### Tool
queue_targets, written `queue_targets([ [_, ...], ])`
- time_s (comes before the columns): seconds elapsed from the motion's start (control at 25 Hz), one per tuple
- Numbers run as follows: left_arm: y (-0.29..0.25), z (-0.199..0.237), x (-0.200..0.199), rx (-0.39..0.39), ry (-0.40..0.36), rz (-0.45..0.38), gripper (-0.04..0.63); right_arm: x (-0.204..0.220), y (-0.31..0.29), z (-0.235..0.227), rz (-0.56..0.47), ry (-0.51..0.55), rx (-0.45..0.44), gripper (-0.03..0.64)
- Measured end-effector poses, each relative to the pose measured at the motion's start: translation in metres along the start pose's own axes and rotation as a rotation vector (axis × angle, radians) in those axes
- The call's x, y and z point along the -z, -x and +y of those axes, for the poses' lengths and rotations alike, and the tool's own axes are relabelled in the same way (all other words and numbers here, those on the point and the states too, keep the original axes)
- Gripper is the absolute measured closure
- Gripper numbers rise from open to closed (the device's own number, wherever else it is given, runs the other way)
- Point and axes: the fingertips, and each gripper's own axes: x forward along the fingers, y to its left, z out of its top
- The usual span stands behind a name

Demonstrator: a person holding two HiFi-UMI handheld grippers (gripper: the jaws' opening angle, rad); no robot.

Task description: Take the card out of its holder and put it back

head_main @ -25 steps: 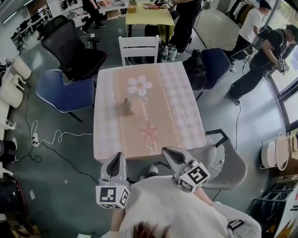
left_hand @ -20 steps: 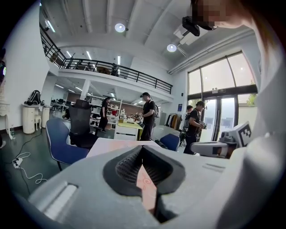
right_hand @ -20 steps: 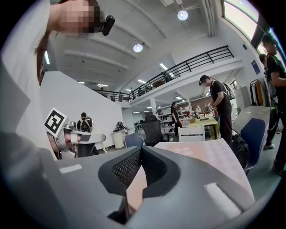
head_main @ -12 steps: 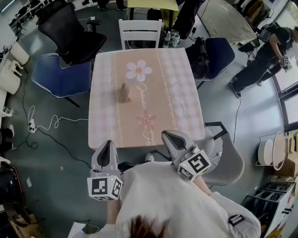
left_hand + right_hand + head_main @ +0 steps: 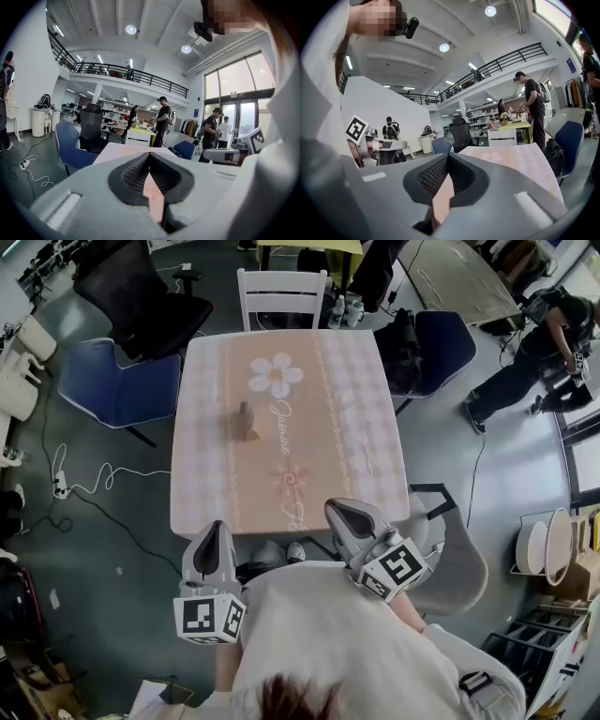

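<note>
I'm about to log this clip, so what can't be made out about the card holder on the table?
Head view: the holder on the table is too small and blurred to show a card.
Left gripper view: the left gripper blocks the holder.
Right gripper view: the right gripper blocks it too.

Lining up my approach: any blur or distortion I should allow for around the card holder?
Head view: fisheye bows the table edges; card holder small, soft. Left gripper view: dark corners, left claw fills the bottom. Right gripper view: same, with right claw.
</note>
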Motion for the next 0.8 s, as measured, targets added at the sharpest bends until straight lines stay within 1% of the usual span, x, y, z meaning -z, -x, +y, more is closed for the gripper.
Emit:
queue_targets([
  [0.12, 0.0, -0.003, 0.004, 0.013, 0.0, 0.013, 0.595, 0.001, -0.001, -0.001, 0.003, -0.008, 0.005, 0.618],
  [0.32, -0.007, 0.003, -0.002, 0.028, -0.002, 0.013, 0.595, 0.002, -0.005, 0.001, 0.009, -0.016, 0.019, 0.618],
  [0.52, -0.025, 0.016, -0.002, 0.07, -0.003, 0.033, 0.595, -0.001, -0.022, -0.005, 0.003, -0.009, 0.059, 0.618],
  [0.64, -0.039, 0.028, -0.011, 0.094, -0.004, 0.035, 0.595, -0.008, -0.038, -0.008, 0.011, -0.007, 0.084, 0.618],
  [0.72, -0.049, 0.036, -0.019, 0.107, -0.005, 0.037, 0.595, -0.011, -0.048, -0.01, 0.036, -0.03, 0.102, 0.618],
  [0.8, -0.058, 0.044, -0.026, 0.119, -0.009, 0.041, 0.595, -0.016, -0.059, -0.012, 0.033, -0.046, 0.113, 0.618],
])
